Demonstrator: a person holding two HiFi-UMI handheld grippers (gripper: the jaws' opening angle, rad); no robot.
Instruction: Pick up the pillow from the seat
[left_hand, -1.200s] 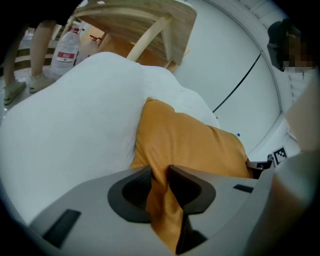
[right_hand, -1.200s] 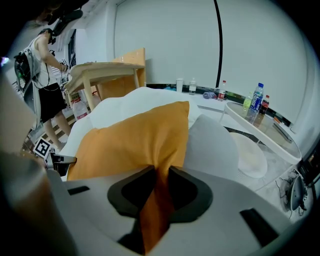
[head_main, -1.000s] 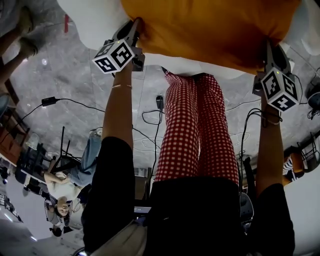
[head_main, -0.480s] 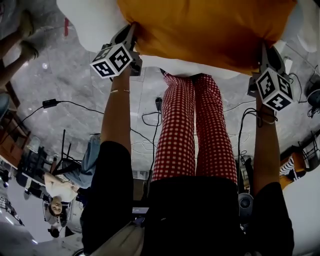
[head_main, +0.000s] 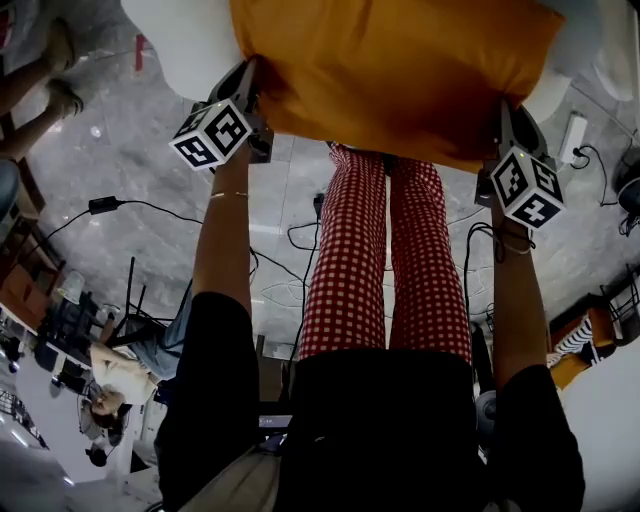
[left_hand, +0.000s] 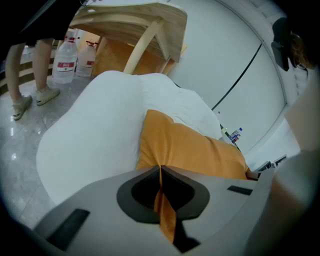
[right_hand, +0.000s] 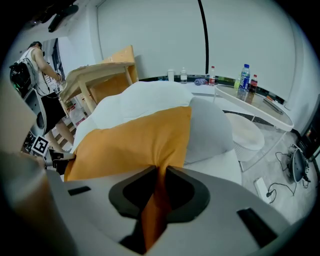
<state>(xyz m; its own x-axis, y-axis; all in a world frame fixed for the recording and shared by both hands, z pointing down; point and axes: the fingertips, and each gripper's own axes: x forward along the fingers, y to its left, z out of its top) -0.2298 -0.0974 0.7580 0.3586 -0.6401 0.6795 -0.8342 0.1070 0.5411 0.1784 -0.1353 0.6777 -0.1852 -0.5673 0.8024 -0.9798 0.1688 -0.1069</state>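
Left tool (head_main: 250, 68) and right tool (head_main: 502, 110) (jaws just closing) clamp the orange pillow (head_main: 390, 70).

We can read no words or numbers anywhere. The water jugs (left_hand: 65, 59) wear red labels, their print too small to make out. The bottles (right_hand: 244, 77) on the counter (right_hand: 260, 107) likewise. The left cube (head_main: 212, 137) and right cube (head_main: 527, 187) bear only black-and-white square patterns
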